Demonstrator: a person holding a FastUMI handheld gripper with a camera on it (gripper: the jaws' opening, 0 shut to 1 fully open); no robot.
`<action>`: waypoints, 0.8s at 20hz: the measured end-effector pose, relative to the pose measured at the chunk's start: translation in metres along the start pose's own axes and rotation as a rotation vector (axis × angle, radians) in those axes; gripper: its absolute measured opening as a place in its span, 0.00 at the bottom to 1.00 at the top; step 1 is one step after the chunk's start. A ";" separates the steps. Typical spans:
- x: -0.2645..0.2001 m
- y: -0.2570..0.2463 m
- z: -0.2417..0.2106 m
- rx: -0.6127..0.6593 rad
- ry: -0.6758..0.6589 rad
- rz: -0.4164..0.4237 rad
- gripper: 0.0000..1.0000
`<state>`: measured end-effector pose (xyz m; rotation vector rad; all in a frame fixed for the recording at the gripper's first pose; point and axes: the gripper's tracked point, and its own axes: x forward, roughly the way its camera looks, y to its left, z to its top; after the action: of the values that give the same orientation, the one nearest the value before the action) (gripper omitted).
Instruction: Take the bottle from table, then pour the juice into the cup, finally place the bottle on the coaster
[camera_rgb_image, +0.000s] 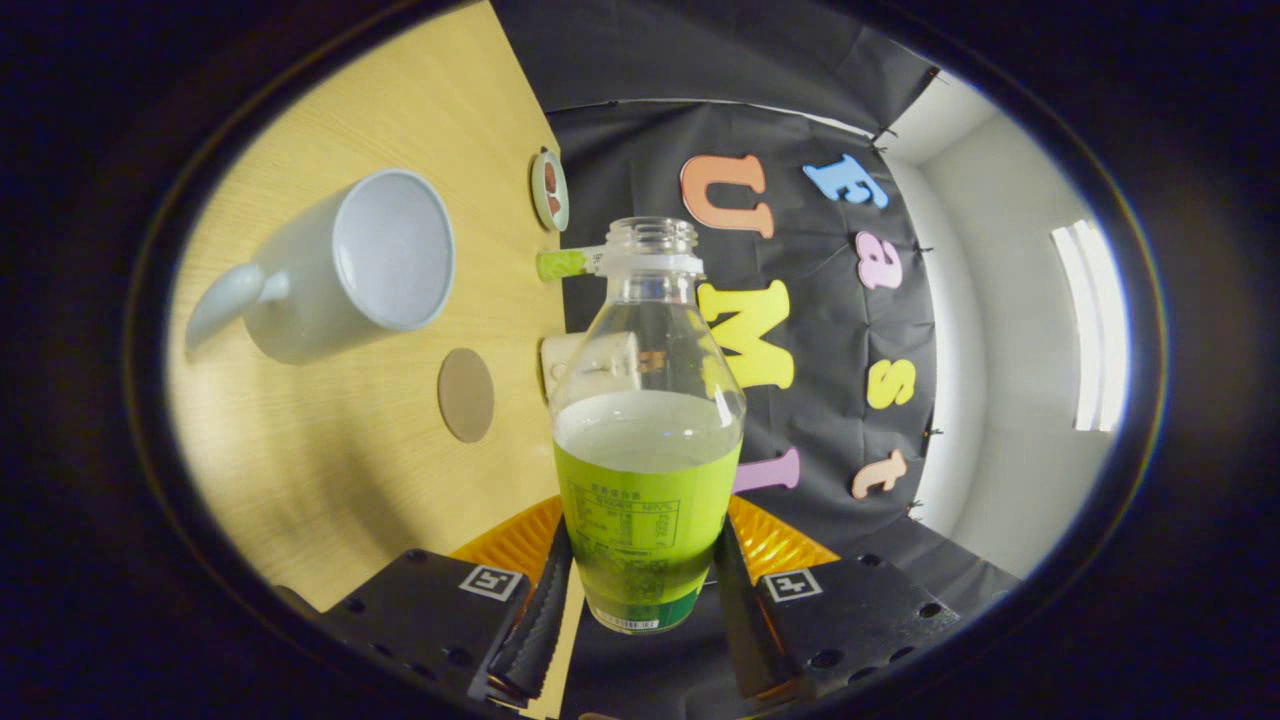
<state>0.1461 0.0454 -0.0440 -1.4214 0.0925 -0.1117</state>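
Observation:
A clear bottle (645, 430) with a green label and pale juice stands between my fingers, and my gripper (640, 590) is shut on its lower part. Its mouth is uncapped. The whole view is rolled, so the wooden table (330, 470) appears tilted to one side. A white cup (345, 265) with a handle stands on that table, beyond and to the side of the fingers, its inside showing white. A round brown coaster (466, 394) lies on the table between the cup and the bottle.
A small round dish (549, 189) sits near the table's far edge. A green-and-white object (568, 263) and a pale cup-like object (592, 362) lie behind the bottle by the booth's black cloth wall. An orange ribbed object (520, 540) shows just behind the fingers.

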 end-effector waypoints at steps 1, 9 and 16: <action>-0.001 -0.001 0.000 -0.019 -0.002 -0.004 0.73; 0.004 -0.011 -0.001 -0.119 -0.010 -0.027 0.73; 0.005 -0.018 0.005 -0.182 -0.028 -0.046 0.73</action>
<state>0.1509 0.0469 -0.0260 -1.6066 0.0473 -0.1238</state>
